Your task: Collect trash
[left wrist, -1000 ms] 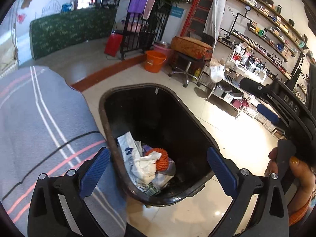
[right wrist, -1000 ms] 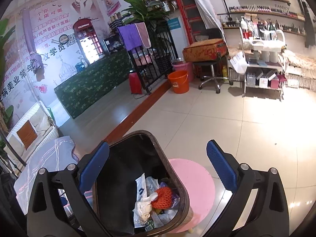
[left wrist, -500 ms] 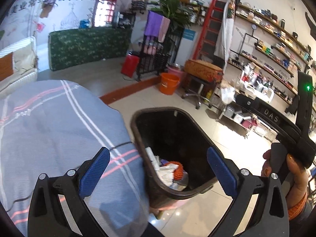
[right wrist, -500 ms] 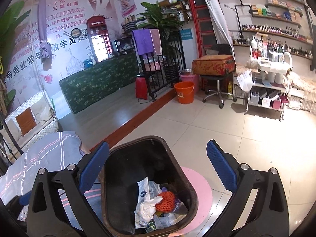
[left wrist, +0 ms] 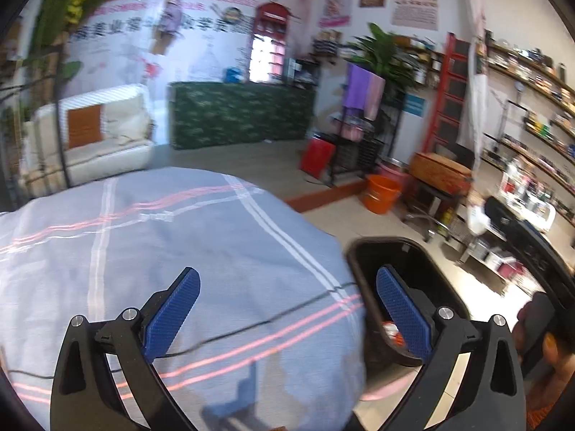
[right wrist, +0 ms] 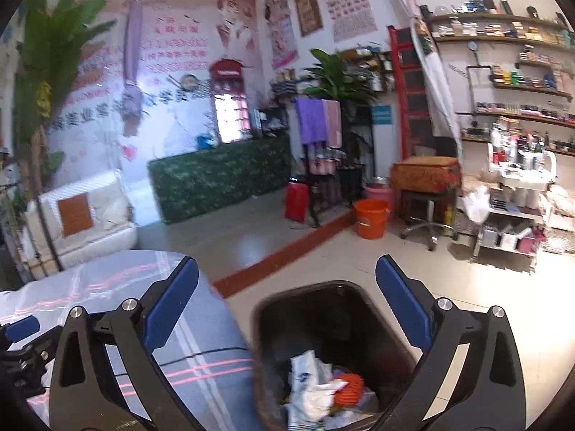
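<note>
A black trash bin [right wrist: 345, 309] stands on the floor beside a table. It holds white paper, an orange net ball [right wrist: 350, 388] and other trash. In the left wrist view the bin [left wrist: 413, 262] is at the right, partly hidden by a finger. My left gripper [left wrist: 285, 305] is open and empty above the table's grey striped cloth [left wrist: 161, 244]. My right gripper [right wrist: 287, 307] is open and empty above the bin's near edge. The right gripper's black body and the hand that holds it [left wrist: 539, 327] show at the right of the left wrist view.
A thin black cable [left wrist: 251, 327] runs across the cloth. Farther off stand an orange bucket [right wrist: 372, 217], a stool with an orange case [right wrist: 426, 174], a black rack with purple towels [right wrist: 320, 125], a white sofa [right wrist: 79, 212], a green counter [right wrist: 222, 176] and product shelves [right wrist: 517, 194].
Both grippers have tilted up and swung left. The bin has slid right and down in both views, and the striped cloth now fills most of the left wrist view.
</note>
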`<act>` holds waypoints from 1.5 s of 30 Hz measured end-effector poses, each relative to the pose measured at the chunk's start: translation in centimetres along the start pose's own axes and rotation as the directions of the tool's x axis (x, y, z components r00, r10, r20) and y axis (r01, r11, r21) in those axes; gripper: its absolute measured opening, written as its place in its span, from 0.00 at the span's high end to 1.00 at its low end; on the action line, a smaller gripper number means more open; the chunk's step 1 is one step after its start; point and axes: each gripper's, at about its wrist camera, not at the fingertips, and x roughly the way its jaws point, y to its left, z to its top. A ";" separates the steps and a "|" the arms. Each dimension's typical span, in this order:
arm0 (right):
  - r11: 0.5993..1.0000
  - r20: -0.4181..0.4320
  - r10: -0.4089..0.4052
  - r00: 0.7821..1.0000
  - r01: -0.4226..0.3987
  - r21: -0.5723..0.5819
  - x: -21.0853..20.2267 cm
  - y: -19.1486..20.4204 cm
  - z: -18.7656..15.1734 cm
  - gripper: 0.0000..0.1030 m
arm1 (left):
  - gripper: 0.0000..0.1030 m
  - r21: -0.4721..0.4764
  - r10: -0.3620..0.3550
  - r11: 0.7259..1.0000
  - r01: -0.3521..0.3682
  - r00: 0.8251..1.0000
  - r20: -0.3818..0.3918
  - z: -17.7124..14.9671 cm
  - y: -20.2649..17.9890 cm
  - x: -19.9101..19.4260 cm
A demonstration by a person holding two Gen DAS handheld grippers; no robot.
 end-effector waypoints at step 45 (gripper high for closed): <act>0.982 0.042 0.171 0.984 -0.166 -0.091 -10.3 5.7 -2.7 0.05 | 0.05 -0.061 0.157 0.987 -0.148 0.971 0.182 -1.6 4.0 -8.7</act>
